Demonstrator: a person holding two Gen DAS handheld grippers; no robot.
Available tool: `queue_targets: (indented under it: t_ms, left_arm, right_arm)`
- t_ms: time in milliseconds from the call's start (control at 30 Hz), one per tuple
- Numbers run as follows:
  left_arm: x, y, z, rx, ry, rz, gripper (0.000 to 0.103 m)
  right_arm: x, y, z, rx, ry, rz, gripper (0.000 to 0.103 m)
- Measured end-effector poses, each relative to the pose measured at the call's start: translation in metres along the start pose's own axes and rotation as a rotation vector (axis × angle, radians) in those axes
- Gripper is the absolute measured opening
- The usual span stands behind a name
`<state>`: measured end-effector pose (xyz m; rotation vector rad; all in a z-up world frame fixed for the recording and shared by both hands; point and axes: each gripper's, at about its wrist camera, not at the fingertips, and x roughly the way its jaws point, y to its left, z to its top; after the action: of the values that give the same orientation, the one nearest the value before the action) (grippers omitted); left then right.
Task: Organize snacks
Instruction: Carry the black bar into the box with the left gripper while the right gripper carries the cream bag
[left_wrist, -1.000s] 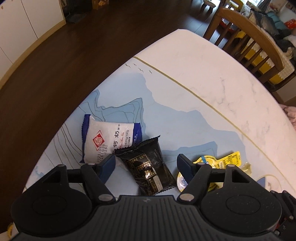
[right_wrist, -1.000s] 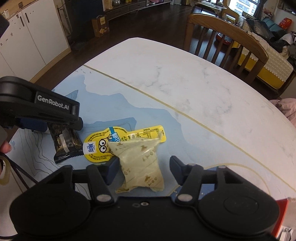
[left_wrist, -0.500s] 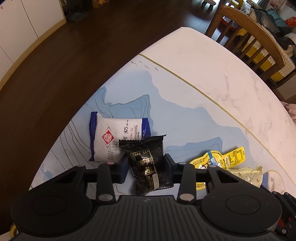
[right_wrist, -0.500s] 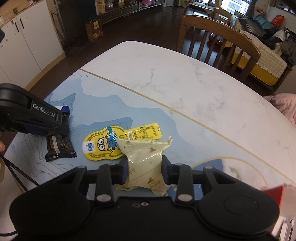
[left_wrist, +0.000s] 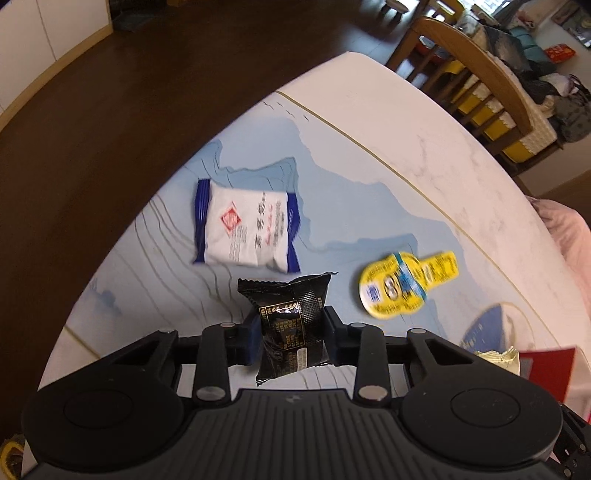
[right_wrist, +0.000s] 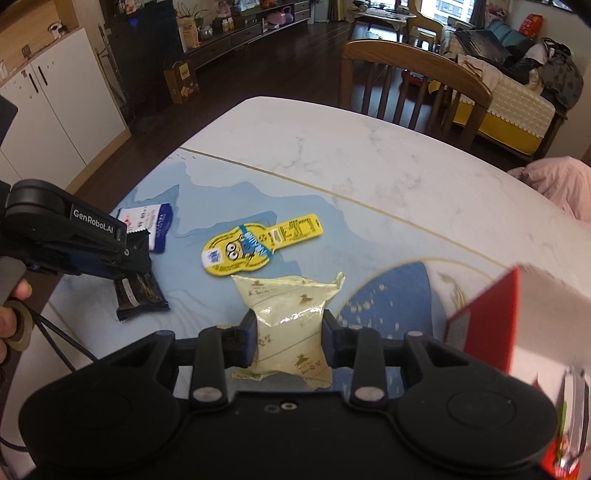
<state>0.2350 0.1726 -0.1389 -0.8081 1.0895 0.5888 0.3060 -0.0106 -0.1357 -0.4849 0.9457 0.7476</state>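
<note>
Both tools are loaded: my left gripper (left_wrist: 290, 330) pinches the black packet (left_wrist: 290, 325), my right gripper (right_wrist: 289, 338) clamps the pale yellow pouch (right_wrist: 288, 314). On the mat (left_wrist: 351, 206), the white-and-blue packet (left_wrist: 245, 230) lies far left, the yellow Minion snack (right_wrist: 255, 247) between; a red box (right_wrist: 491, 317) sits right.

We count four snack packets: one white-and-blue foil pouch (left_wrist: 245, 232), one black crinkled wrapper (left_wrist: 290, 326), one yellow cartoon-printed sachet (right_wrist: 258, 245), one pale cream translucent bag (right_wrist: 290, 325). Two black grippers; one red-sided box (right_wrist: 487, 325).
</note>
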Motion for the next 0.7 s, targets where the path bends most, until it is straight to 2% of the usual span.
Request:
queue_targets:
  t_ms: [133,400,700]
  left_arm:
    - [-0.017,0.000,-0.014,0.035,0.006,-0.039,0.033]
    - [-0.063,-0.014,-0.042,0.171,-0.005,-0.122,0.033]
    - [-0.100,-0.055,-0.078,0.343,-0.001,-0.213,0.033]
  right_arm:
    - [-0.025,-0.001,-0.014,0.024,-0.018,0.007,0.033]
    - [-0.077,-0.009,-0.041,0.081,-0.052,0.014,0.033]
    - [-0.133,-0.039,-0.075,0.162,-0.103,-0.040,0.033]
